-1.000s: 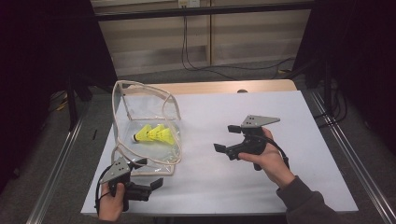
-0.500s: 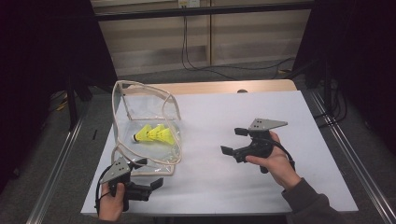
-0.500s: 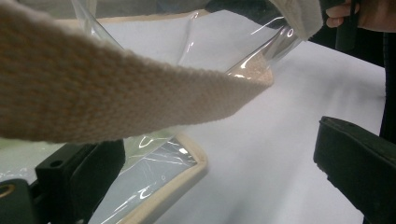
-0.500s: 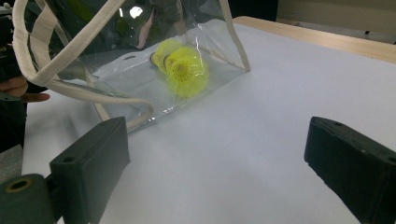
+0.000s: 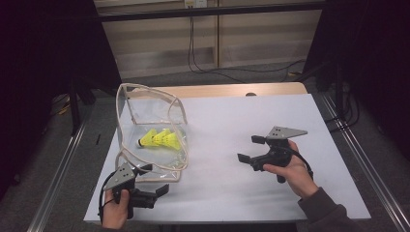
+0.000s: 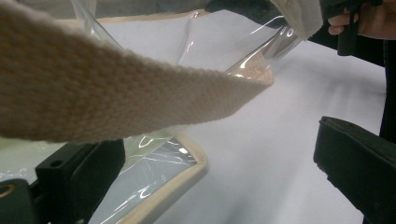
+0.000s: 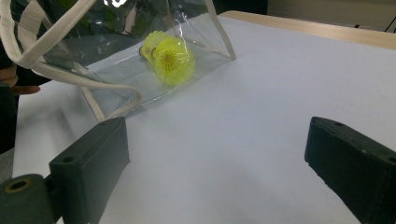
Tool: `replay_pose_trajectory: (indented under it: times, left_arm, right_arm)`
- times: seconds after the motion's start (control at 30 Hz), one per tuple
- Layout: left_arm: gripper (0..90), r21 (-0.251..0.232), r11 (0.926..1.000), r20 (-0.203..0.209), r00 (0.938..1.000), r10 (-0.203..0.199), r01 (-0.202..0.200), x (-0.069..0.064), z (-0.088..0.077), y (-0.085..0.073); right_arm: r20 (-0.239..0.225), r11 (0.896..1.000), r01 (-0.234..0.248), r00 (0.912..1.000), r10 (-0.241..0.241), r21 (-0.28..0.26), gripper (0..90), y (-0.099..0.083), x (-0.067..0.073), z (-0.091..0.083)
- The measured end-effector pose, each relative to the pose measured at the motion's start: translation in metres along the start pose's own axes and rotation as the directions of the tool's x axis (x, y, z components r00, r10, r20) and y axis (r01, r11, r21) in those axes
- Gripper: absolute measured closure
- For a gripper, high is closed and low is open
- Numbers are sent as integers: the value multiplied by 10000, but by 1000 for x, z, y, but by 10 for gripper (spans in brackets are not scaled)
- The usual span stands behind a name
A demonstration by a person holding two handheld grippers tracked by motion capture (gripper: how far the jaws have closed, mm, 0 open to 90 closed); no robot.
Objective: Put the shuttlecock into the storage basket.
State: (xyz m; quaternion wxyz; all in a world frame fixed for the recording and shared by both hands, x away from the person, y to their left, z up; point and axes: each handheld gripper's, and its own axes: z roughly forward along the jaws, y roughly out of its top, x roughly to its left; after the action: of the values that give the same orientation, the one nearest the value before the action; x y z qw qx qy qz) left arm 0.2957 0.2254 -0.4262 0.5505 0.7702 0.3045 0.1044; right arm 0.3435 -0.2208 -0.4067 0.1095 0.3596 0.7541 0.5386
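Jaws of the left gripper (image 5: 153, 180), lower left of the high view, gape wide at the clear bag's (image 5: 151, 130) near edge, gripping nothing. Yellow shuttlecocks (image 5: 159, 138) lie inside, centre-left. Right gripper (image 5: 247, 149), right of centre, gapes empty above the desk (image 5: 232, 121).

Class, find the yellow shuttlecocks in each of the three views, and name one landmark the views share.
High view: shuttlecocks left of centre, inside the clear bag.
Left gripper view: I cannot make them out; the bag's strap is close up.
Right gripper view: upper left of centre, in the bag.
Shared landmark: the bag's cream strap.
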Motion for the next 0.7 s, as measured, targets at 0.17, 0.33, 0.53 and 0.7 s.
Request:
replay_pose_trajectory:
  times: [0.17,0.33,0.53,0.7]
  left_arm:
    - [21,10,10000,-18,10000,30,-30,0,0,0]
    - [20,2,10000,-22,10000,27,-27,0,0,0]
    - [20,8,10000,-28,10000,23,-23,0,0,0]
    - [21,2,10000,-33,10000,10,-10,0,0,0]
  right_arm:
    - [36,10000,-44,10000,44,-2,62,-6,-4,-5]
    - [195,9999,-75,9998,77,-80,62,-11,-8,-12]
    - [263,9998,-116,9996,121,-190,64,-14,-10,-18]
    - [367,9999,-97,9993,103,-139,64,-18,-11,-21]
